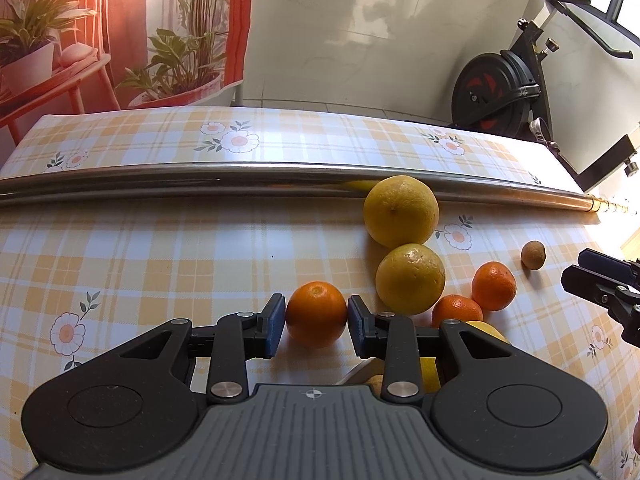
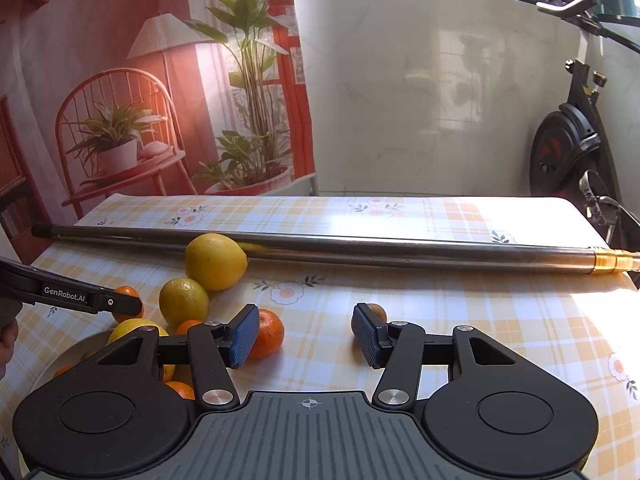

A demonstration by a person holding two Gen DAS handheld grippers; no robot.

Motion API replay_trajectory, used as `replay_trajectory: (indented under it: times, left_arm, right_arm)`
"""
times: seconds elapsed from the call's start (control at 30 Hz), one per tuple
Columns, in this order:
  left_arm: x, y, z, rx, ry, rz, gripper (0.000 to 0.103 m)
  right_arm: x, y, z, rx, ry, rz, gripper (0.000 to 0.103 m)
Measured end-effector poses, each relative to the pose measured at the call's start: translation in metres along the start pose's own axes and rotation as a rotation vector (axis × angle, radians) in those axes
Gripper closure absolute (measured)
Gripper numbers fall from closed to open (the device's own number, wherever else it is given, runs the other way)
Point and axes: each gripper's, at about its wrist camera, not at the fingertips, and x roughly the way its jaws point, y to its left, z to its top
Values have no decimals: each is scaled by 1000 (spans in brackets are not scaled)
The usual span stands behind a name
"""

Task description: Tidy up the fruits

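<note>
My left gripper [image 1: 316, 320] has its blue pads pressed on both sides of an orange [image 1: 316, 314] just above the checked tablecloth. Right of it lie two large yellow citrus fruits [image 1: 401, 211] [image 1: 410, 279], two mandarins [image 1: 494, 286] [image 1: 456, 310] and a small brown round fruit [image 1: 533, 255]. My right gripper [image 2: 306, 336] stands open over bare cloth. A mandarin [image 2: 268, 338] sits just behind its left finger and the brown fruit [image 2: 378, 312] behind its right finger. A white plate [image 2: 48, 364] at the lower left holds a yellow fruit [image 2: 132, 330] and mandarins.
A long metal pole [image 1: 280, 174] lies across the table behind the fruit, touching the far yellow one. An exercise bike [image 1: 500, 92] stands past the table's right corner. A printed backdrop of plants hangs at the left. A hand shows at the right wrist view's left edge.
</note>
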Motion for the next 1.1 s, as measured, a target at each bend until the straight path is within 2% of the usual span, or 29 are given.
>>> replay_trajectory:
  times: [0.23,0.4,0.6,0.73,0.93,1.1]
  left_arm:
    - [-5,1,-3,-3,-4,-5,67]
    - [-21,3,-6,10,-55,0,67]
    - [-47,9,-12,5,-133,0,67]
    - [-61,11,-17,-3,-179,12,67]
    - [-68,17,-17,-31,-209,27,67]
    - [-65,21,-17,-42,-213,35,67]
  right_arm:
    - [0,2,-1,-8,1,0,54]
    - [3,13,3,-48,0,5,54]
    - [15,33,22,-107,-33,85,53]
    - [33,48,39,-136,-23,129,51]
    - [75,70,65,-145,57,169,39]
    - [107,87,65,-175,168,153,39]
